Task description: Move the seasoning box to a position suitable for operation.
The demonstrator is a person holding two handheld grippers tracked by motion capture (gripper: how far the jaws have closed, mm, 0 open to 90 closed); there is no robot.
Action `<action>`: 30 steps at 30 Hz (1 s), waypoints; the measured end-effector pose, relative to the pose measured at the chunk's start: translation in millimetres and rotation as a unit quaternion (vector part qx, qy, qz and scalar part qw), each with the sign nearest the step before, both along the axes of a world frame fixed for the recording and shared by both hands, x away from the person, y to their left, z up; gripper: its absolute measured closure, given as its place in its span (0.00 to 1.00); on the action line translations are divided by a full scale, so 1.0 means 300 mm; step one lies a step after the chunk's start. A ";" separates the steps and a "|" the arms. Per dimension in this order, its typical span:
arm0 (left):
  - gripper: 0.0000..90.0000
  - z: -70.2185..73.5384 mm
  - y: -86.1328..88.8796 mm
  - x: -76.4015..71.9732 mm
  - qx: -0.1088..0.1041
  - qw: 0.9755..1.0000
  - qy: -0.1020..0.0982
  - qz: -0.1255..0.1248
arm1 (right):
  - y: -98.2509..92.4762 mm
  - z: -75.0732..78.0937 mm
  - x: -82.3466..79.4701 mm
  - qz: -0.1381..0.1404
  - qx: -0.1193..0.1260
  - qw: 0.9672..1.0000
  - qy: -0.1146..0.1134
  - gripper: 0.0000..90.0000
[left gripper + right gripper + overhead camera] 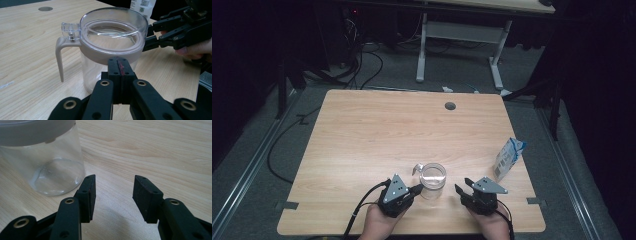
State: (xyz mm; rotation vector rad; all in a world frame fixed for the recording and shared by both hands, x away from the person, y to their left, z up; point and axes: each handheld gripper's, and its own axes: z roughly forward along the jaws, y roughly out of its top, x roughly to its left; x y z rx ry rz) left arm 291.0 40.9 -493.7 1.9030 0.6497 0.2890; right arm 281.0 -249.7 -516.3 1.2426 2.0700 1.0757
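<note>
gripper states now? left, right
Left hand-held gripper: closed, empty, tips at the jug.
Right hand-held gripper: open, empty, beside the jug.

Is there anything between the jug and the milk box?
Yes. In the high view the right gripper sits partly between the jug and the carton, with bare table around it.

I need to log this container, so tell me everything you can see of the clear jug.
The clear jug stands upright near the table's front edge. Its wall is see-through, plastic by the look, with a beige collar, a beige handle and a clear hinged lid, shut. It looks empty. The left tool, shut, is at its collar; contact is unclear.
</note>
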 end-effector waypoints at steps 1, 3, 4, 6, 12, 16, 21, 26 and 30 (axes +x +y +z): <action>1.00 0.000 0.000 0.000 0.000 1.000 0.000 0.000 | -0.002 0.000 -0.001 0.000 0.001 1.000 -0.001 0.59; 1.00 0.002 0.001 0.001 -0.002 1.000 -0.002 0.002 | -0.003 0.001 -0.002 0.000 0.001 1.000 -0.001 0.59; 1.00 0.003 0.003 0.002 -0.003 1.000 -0.002 0.002 | -0.004 0.002 -0.001 0.000 0.002 1.000 -0.001 0.60; 0.99 0.007 0.011 0.004 -0.006 1.000 -0.003 0.006 | -0.004 0.002 0.000 0.002 0.001 1.000 -0.003 0.60; 0.97 0.012 0.061 0.014 -0.010 0.999 0.000 0.033 | 0.006 0.007 0.014 0.008 0.004 1.000 -0.006 0.60; 0.95 0.011 0.092 0.022 -0.011 0.999 0.001 0.046 | 0.013 0.005 0.024 0.010 0.005 1.000 -0.006 0.60; 0.94 0.004 0.128 0.032 0.008 0.998 0.001 0.057 | 0.017 0.009 0.041 0.015 0.010 1.000 -0.009 0.61; 0.93 -0.007 0.155 0.047 0.005 0.998 0.015 0.065 | 0.021 0.018 0.050 0.016 0.015 1.000 -0.015 0.61; 0.92 0.001 0.157 0.054 0.004 0.997 0.007 0.071 | 0.022 0.025 0.049 0.017 0.018 0.999 -0.021 0.62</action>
